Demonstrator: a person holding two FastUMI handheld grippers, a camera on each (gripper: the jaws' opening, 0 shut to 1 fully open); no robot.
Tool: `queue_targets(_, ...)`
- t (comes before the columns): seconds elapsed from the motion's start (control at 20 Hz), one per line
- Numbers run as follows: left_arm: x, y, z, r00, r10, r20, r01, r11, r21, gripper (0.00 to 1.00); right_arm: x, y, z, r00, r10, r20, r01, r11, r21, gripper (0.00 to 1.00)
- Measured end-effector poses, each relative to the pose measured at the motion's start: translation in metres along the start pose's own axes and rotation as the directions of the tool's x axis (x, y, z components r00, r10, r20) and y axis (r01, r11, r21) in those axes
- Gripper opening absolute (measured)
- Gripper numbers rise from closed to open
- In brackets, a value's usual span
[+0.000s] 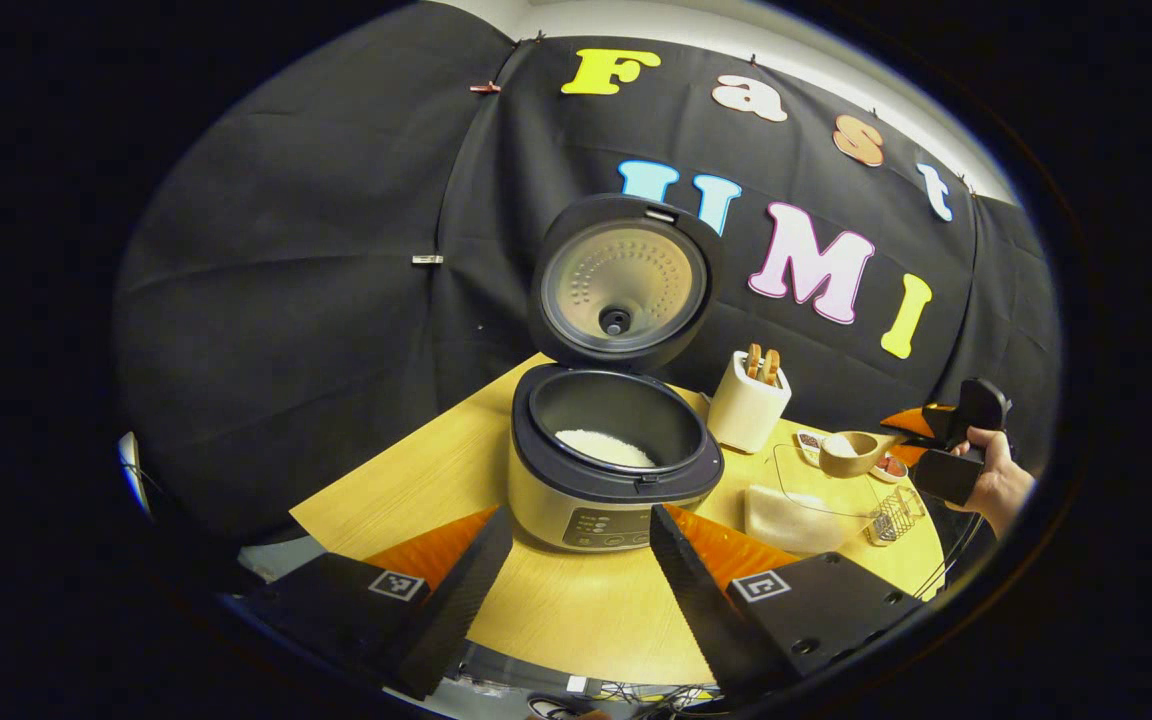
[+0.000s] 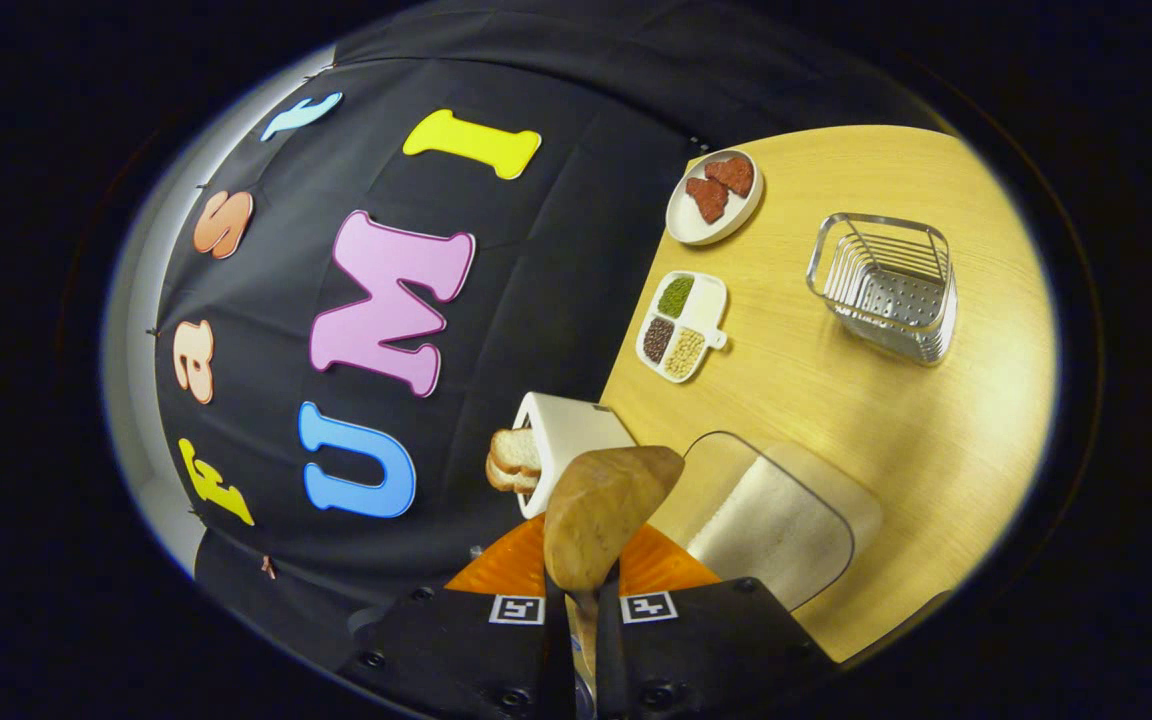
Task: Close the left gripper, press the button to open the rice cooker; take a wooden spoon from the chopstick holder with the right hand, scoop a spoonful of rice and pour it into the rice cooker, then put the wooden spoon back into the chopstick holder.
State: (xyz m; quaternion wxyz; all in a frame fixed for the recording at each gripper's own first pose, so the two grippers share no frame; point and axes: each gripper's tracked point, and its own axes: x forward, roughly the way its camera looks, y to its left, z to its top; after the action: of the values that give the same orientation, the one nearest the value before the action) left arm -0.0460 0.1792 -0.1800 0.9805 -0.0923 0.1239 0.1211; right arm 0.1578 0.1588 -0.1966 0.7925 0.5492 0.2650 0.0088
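Note:
The rice cooker [image 1: 606, 490] stands open on the wooden table, lid [image 1: 624, 282] upright, white rice in its pot. My left gripper [image 1: 579, 515] is open just in front of it, holding nothing. To the cooker's right, the white chopstick holder [image 1: 748, 405] [image 2: 566, 435] holds wooden handles. My right gripper [image 2: 581, 600] [image 1: 921, 435] is shut on the wooden spoon's handle. The spoon's bowl [image 1: 851, 452] [image 2: 604, 510] carries white rice and hovers above the table beside the glass container of rice [image 1: 801, 515] [image 2: 776, 530], right of the cooker.
A wire basket [image 2: 886, 285] [image 1: 894, 515] sits near the table's edge. A small plate with red pieces [image 2: 714, 195] and a divided dish of beans [image 2: 681, 325] lie by the black wall. A hand [image 1: 996, 490] holds the right gripper.

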Motion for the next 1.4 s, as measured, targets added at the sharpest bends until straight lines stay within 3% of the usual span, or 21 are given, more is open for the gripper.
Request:
queue_targets(0.5, -0.020, 0.036, 0.000, 0.999, 0.036, 0.014, -0.035, 0.999, -0.036, 0.96, 0.010, 0.079, -0.108, 0.977, 0.090, -0.194, -0.090, 0.996, 0.011, 0.13)
queue_targets(0.85, -0.022, 0.070, -0.002, 0.997, 0.079, 0.014, -0.078, 0.994, -0.080, 0.95, 0.026, 0.132, -0.188, 0.955, 0.130, -0.266, -0.182, 0.967, -0.181, 0.13)
queue_targets(1.0, -0.023, 0.082, -0.007, 0.995, 0.097, 0.009, -0.096, 0.991, -0.097, 0.96, 0.030, 0.142, -0.216, 0.955, 0.139, -0.261, -0.237, 0.887, -0.396, 0.13)
queue_targets(1.15, -0.025, 0.090, -0.012, 0.993, 0.119, 0.006, -0.118, 0.991, -0.066, 0.96, 0.032, 0.145, -0.247, 0.955, 0.144, -0.260, -0.277, 0.754, -0.596, 0.13)
queue_targets(1.3, -0.026, 0.089, -0.017, 0.994, 0.109, -0.004, -0.108, 0.987, -0.115, 0.95, 0.032, 0.146, -0.278, 0.947, 0.152, -0.283, -0.311, 0.649, -0.695, 0.12)
queue_targets(1.4, -0.026, 0.093, -0.021, 0.992, 0.122, -0.011, -0.123, 0.986, -0.115, 0.95, 0.029, 0.143, -0.295, 0.944, 0.150, -0.295, -0.327, 0.557, -0.764, 0.13)
